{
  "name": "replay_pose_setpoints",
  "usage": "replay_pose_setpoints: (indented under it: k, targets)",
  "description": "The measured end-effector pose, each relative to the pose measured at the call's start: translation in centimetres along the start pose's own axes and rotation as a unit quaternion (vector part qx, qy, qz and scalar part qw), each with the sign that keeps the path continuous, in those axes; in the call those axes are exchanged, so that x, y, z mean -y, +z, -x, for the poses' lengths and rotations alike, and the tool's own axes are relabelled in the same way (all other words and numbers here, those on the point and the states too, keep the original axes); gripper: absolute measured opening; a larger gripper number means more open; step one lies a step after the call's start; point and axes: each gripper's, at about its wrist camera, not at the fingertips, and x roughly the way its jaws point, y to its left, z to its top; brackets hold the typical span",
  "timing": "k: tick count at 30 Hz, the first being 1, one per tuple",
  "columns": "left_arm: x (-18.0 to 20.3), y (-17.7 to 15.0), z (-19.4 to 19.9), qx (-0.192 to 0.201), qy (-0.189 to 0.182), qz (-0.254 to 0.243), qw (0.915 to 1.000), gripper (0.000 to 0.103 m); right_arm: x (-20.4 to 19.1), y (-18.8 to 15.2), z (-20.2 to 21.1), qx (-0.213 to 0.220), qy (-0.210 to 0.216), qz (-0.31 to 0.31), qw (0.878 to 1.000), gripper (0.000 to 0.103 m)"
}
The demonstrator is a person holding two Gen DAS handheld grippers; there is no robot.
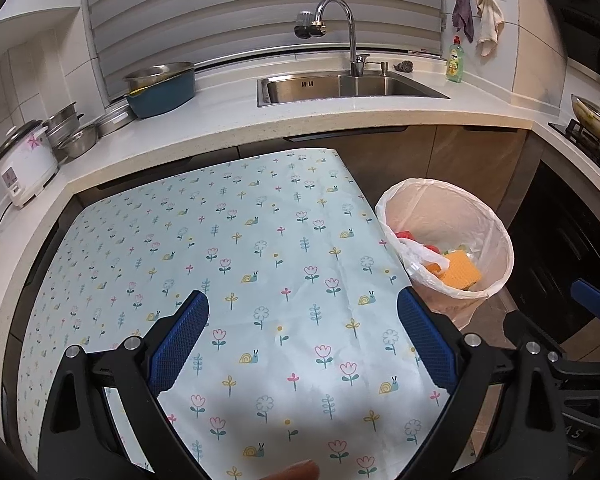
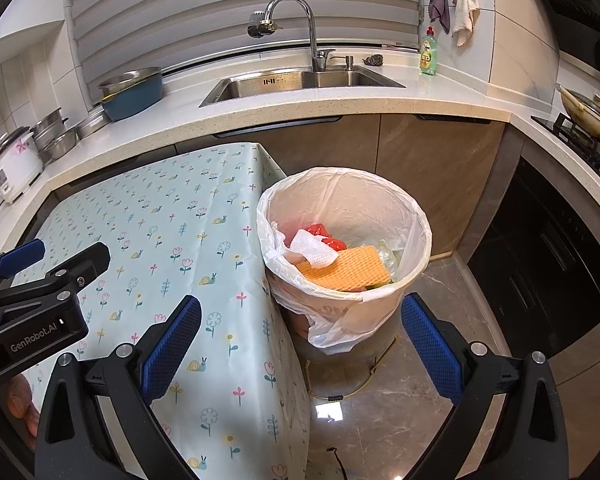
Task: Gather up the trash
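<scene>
A trash bin (image 2: 396, 196) lined with a pale plastic bag stands on the floor at the right edge of the table; it also shows in the left wrist view (image 1: 420, 200). Inside lie an orange waffle-textured cloth (image 2: 348, 270), a crumpled white tissue (image 2: 314, 252) and red wrappers (image 2: 320, 232). My left gripper (image 1: 304, 340) is open and empty above the floral tablecloth (image 1: 228, 248). My right gripper (image 2: 300, 348) is open and empty, near the bin over the table's right edge. The left gripper also shows at the left of the right wrist view (image 2: 40, 280).
A kitchen counter (image 1: 220, 120) wraps behind with a sink (image 1: 340, 88), faucet, blue basin (image 1: 164, 88), steel pots, rice cooker (image 1: 24, 164) and dish soap bottle (image 1: 455, 60). A wok (image 2: 588, 116) sits on the stove at right. Marble floor (image 2: 400, 400) lies below.
</scene>
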Motion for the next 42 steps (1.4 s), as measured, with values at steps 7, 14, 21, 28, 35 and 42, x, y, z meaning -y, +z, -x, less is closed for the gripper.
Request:
replay_pose_setpoints:
  k: [7, 14, 21, 28, 35, 42]
  targets:
    - [0.23, -0.12, -0.01, -0.004, -0.003, -0.001, 1.0, 0.091, -0.05, -0.08, -0.06, 0.0, -0.004, 0.004, 1.0, 0.097]
    - [0.35, -0.15, 0.08, -0.001, 0.001, -0.001, 1.0, 0.091, -0.04, -0.22, -0.03, 0.0, -0.004, 0.006, 1.0, 0.097]
    - [0.56, -0.22, 0.04, -0.002, 0.005, 0.0, 1.0, 0.09, 0.21, -0.27, -0.12, -0.001, -0.003, 0.005, 1.0, 0.097]
    - [0.62, -0.33, -0.01, -0.004, 0.009, -0.002, 1.0, 0.09, 0.18, -0.27, -0.12, -0.001, -0.003, 0.005, 1.0, 0.097]
    - [0.71, -0.31, -0.16, -0.006, 0.012, -0.004, 0.9999, 0.09, 0.37, -0.53, -0.3, -0.002, -0.002, 0.004, 1.0, 0.097]
    - [0.84, -0.3, -0.19, -0.005, 0.012, -0.006, 0.9999, 0.09, 0.64, -0.64, -0.41, -0.002, -0.001, 0.003, 1.0, 0.097]
